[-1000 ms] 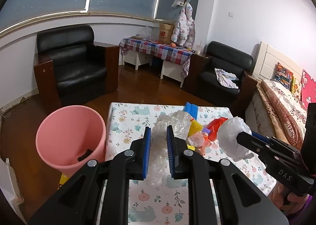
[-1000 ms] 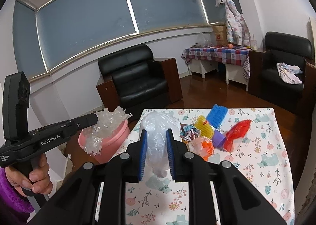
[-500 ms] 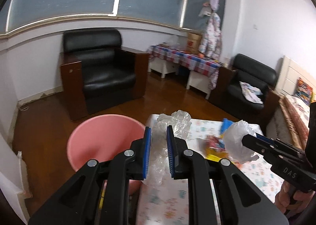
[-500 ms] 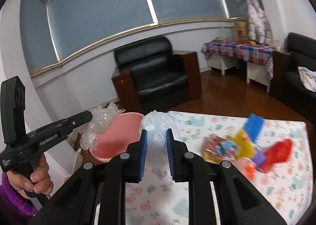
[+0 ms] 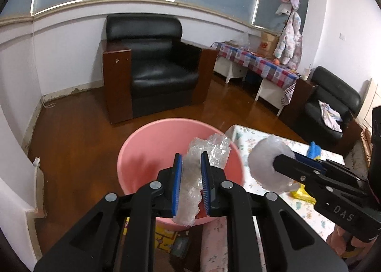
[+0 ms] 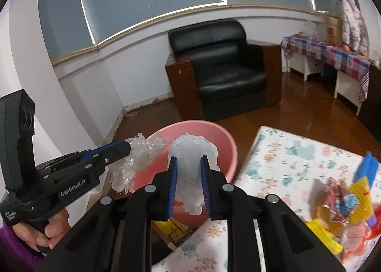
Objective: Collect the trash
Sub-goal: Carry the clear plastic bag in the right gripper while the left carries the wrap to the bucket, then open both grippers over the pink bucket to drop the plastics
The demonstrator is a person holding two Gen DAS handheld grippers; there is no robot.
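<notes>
Inventory, as seen from beside the table:

- Left gripper (image 5: 191, 169): jaws narrow, clamping a crinkled clear plastic wrap (image 5: 204, 150). Wrap is hanging right over the mouth of the pink bin (image 5: 147, 143), tail dangling below the pads.
- Right gripper (image 6: 188, 171): jaws narrow too, pinching a whitish plastic bag (image 6: 193, 150), balled up. It's sitting near the bin's table-side rim, not clearly over the opening yet.
- Pink bin: standing on the wood floor, just beside the corner of the floral table (image 6: 285, 152). Looks empty inside, as far as the views are showing.
- Remaining trash (image 6: 345, 202): colourful pile of wrappers & bits, yellow/red/blue, lying on the table's far side, well apart from the bin.
- Background: black armchair (image 5: 152, 62), side table w/ checked cloth (image 5: 257, 62).

Step in hand, my reading: dropping both pieces into the bin. Doing it well: get each piece fully over the opening before letting go. Plastic is light & clingy, so open wide, maybe a small shake, since the film could be sticking to the ridged pads. Left looks ready; right probably needs bringing further in over the rim.
</notes>
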